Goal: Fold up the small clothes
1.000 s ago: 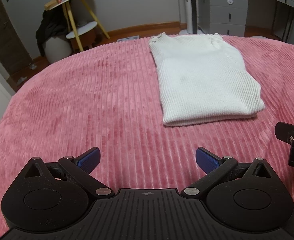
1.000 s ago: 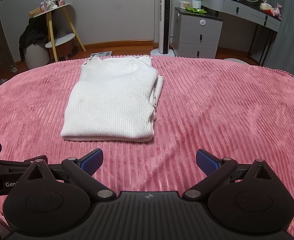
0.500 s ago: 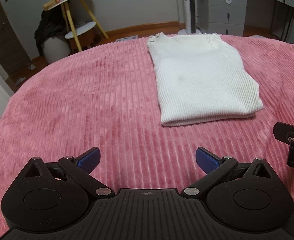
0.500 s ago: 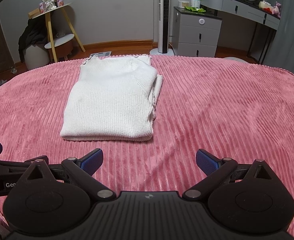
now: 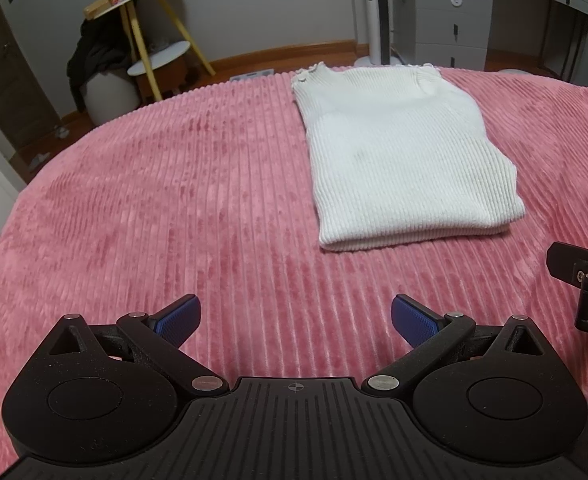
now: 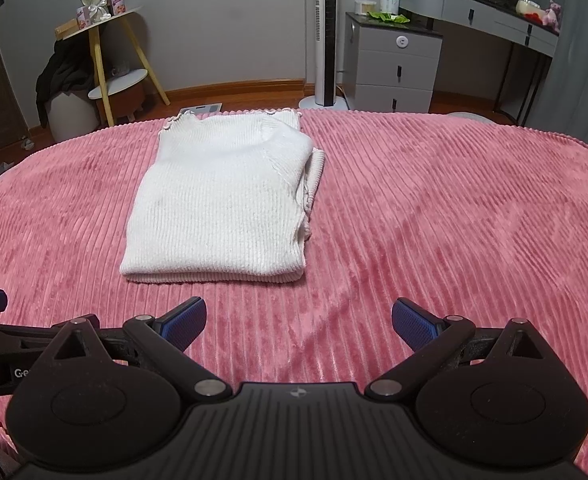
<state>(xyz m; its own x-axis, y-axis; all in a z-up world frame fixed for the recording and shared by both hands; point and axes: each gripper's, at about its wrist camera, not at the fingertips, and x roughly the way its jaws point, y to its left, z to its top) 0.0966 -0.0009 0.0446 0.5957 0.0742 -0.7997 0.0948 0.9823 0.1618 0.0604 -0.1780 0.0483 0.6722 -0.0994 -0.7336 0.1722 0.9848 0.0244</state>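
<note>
A white ribbed knit sweater (image 5: pixel 402 156) lies folded into a neat rectangle on the pink corduroy bedspread (image 5: pixel 173 208); it also shows in the right wrist view (image 6: pixel 221 200), with a sleeve edge sticking out on its right side. My left gripper (image 5: pixel 296 320) is open and empty, low over the bedspread, short of the sweater's near edge and to its left. My right gripper (image 6: pixel 298 320) is open and empty, just short of the sweater's near right corner. Part of the right gripper shows at the left view's right edge (image 5: pixel 586 284).
Beyond the bed's far edge stand a yellow-legged side table (image 6: pixel 101 52) with dark clothes hung on it, a tower fan (image 6: pixel 325 32), a grey drawer unit (image 6: pixel 394 64) and a dressing table (image 6: pixel 494 24). Bare bedspread stretches right of the sweater (image 6: pixel 454 208).
Both grippers have drifted back slightly from the sweater and stay open. The sweater has not moved.
</note>
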